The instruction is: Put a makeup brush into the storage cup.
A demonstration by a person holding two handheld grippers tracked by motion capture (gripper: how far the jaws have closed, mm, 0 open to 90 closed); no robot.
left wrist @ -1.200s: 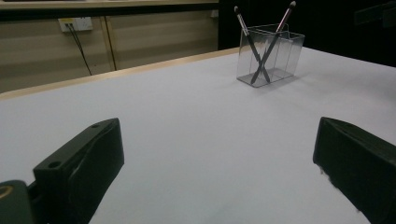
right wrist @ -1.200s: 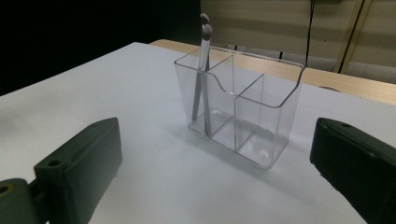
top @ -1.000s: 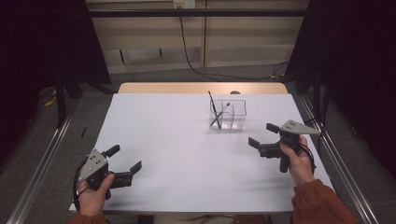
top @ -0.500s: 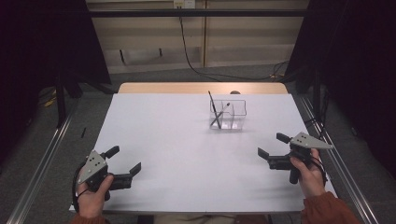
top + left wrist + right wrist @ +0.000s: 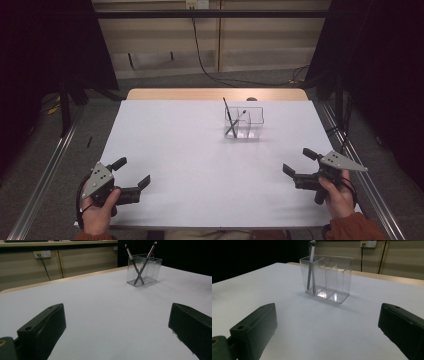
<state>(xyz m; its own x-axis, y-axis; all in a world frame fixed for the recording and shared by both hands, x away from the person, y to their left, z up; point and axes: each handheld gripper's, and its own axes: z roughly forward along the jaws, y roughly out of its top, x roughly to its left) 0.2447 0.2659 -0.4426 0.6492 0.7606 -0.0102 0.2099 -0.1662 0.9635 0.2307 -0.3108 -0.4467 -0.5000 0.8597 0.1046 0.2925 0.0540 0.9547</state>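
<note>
Clear plastic organiser stands upright on the white table, far side, well ahead of both grippers & nearer the right one. Seen from the right gripper, it's ahead and a bit to the left; from the left gripper, ahead and well off to the right. Neither touches it.

Two thin brushes lean crossed in one end compartment, the end towards the left gripper in the high view. In the left gripper view they make a clear X, tips poking above the rim. In the right gripper view they overlap almost into one stick, and the top of the head is cut off by the frame edge, so can't tell them apart there. Other compartments look bare, though glare on the floor of the box makes that hard to confirm. Brush bristle detail too small to make out in the high view.

Left gripper: jaws wide apart, nothing between, low over the table near the front left corner. Right gripper: jaws also spread wide, nothing held, near the front right edge. Both hands partly cut off by the bottom of the high view; the left hand wraps the grip, the right hand does likewise, sleeve only partly in frame. In both gripper views the jaws are cropped at the bottom, tips unseen.
</note>
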